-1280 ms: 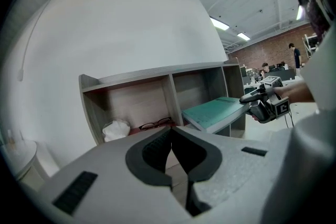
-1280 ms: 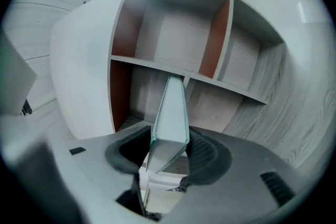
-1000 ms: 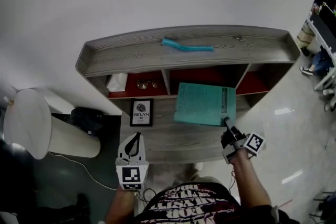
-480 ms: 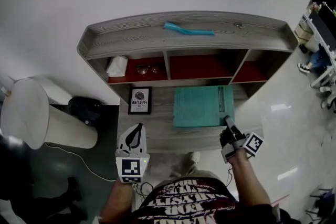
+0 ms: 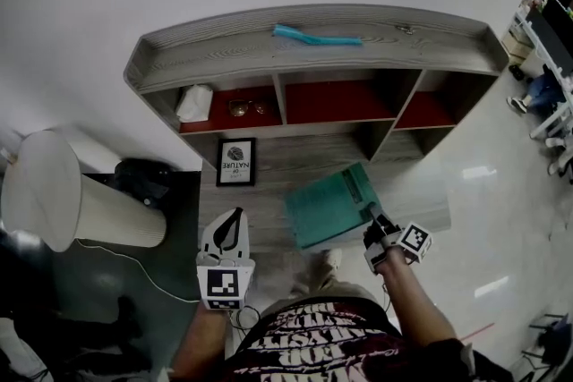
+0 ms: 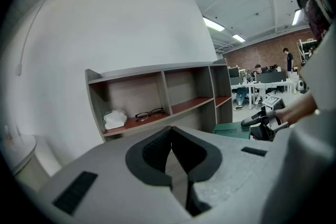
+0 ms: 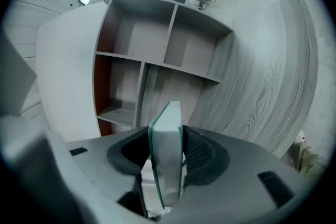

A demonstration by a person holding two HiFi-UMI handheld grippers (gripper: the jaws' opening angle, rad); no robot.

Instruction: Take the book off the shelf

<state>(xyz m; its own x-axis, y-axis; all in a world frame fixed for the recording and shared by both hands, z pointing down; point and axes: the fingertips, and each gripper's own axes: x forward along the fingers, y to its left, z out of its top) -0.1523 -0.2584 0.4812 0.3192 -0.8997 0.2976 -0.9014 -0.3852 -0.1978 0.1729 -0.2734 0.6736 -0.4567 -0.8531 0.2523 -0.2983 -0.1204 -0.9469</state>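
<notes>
Book (image 5: pixel 329 206) now lower and nearer, clear of the shelf (image 5: pixel 313 49), gripped by my right claw (image 5: pixel 371 211), whose jaws have just tightened on it; my left claw (image 5: pixel 235 214) closed, empty.

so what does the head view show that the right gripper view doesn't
Only the head view: the left hand-held gripper, the framed picture, glasses, white cloth and the blue strip on top of the shelf unit. Only the right gripper view: the edge of the book between the jaws of the right hand-held gripper, which have just been closing on it. Both: the book, that gripper, the shelf unit.
</notes>
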